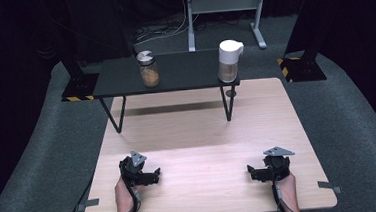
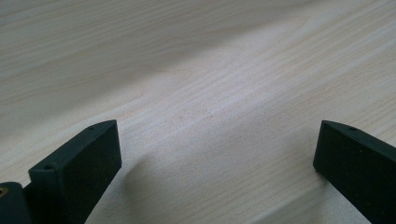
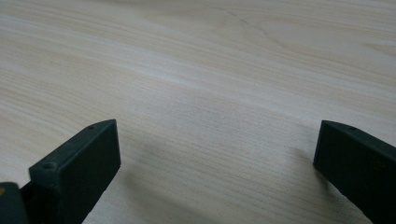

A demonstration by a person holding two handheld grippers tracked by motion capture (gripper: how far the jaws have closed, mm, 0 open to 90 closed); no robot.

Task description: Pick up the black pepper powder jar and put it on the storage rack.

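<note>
Standing on the far shelf (image 1: 174, 79), a jar (image 1: 149, 68) and a white-lidded container (image 1: 228, 60) sit well apart from you. Your left tongs (image 1: 156, 176) and right tongs (image 1: 251, 172) gape wide, empty, over the bare surface (image 1: 203, 135).

The table (image 1: 203, 135) is pale wood, smooth and matt. The jar (image 1: 149, 73) looks like clear glass with a metal lid.

High view overlooks table (image 1: 203, 135); both gripper views close on tabletop.
</note>
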